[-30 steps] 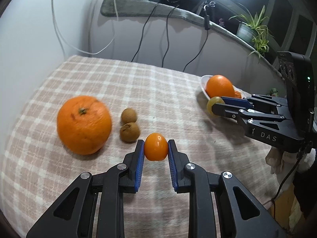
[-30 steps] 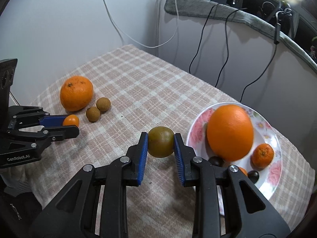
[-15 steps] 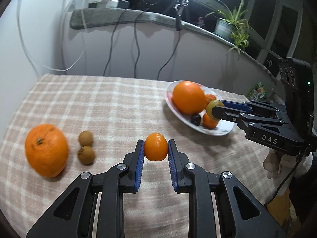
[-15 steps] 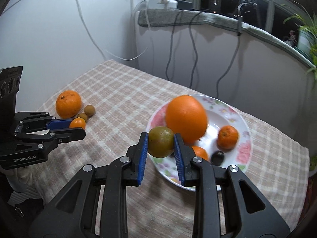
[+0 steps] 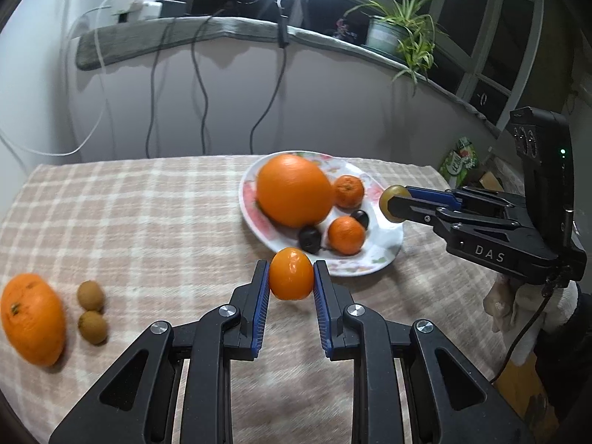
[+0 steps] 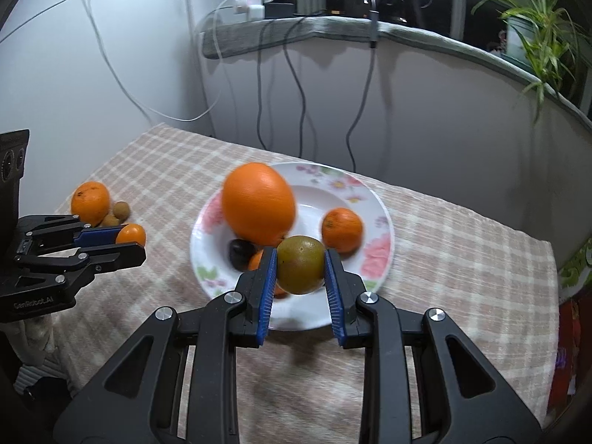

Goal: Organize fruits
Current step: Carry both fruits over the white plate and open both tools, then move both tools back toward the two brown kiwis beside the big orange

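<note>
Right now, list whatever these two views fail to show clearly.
- Right wrist view: the small orange on the plate is mostly hidden by the right gripper and its green-brown fruit.
- Left wrist view: the big orange on the cloth is blurred and nearly cut by the left edge.
- Left wrist view: the green packet has print too small to read.

Hidden, cropped and blurred parts

In the right wrist view, the green fruit (image 6: 300, 269) in the right tongs (image 6: 300, 272) covers most of a small mandarin (image 6: 256, 261) on the plate (image 6: 373, 255). The big orange (image 6: 258, 203) is motion-blurred. In the left wrist view, the loose orange (image 5: 31, 318) is blurred near the frame's edge.
</note>
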The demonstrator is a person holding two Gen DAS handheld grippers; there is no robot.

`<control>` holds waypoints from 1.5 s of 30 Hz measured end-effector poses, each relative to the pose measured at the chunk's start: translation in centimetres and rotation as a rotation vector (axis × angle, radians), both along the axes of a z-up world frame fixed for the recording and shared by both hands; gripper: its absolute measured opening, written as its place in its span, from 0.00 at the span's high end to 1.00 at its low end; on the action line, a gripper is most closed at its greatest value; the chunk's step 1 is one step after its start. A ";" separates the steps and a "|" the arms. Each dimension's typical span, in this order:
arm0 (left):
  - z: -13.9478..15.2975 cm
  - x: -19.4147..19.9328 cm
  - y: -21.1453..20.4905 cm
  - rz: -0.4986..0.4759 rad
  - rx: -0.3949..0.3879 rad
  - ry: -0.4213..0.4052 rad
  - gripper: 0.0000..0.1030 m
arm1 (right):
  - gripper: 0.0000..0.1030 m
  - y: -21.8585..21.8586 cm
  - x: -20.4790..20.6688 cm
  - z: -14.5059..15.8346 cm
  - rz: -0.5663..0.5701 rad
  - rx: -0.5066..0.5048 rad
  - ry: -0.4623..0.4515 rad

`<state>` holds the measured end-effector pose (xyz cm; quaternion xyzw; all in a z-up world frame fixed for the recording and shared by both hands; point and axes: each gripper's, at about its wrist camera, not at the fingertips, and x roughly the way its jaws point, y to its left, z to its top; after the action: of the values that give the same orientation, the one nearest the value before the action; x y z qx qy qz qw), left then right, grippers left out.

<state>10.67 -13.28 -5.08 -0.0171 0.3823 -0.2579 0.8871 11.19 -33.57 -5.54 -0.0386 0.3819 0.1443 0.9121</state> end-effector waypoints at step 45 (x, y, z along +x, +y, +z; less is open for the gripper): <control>-0.9 2.2 -5.4 -0.082 0.042 0.024 0.67 | 0.46 -3.1 2.1 -1.9 -0.057 0.029 0.024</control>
<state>12.83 -18.71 -5.95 0.0140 0.3986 -0.2859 0.8713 13.28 -36.65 -7.43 -0.0130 0.3915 0.1242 0.9116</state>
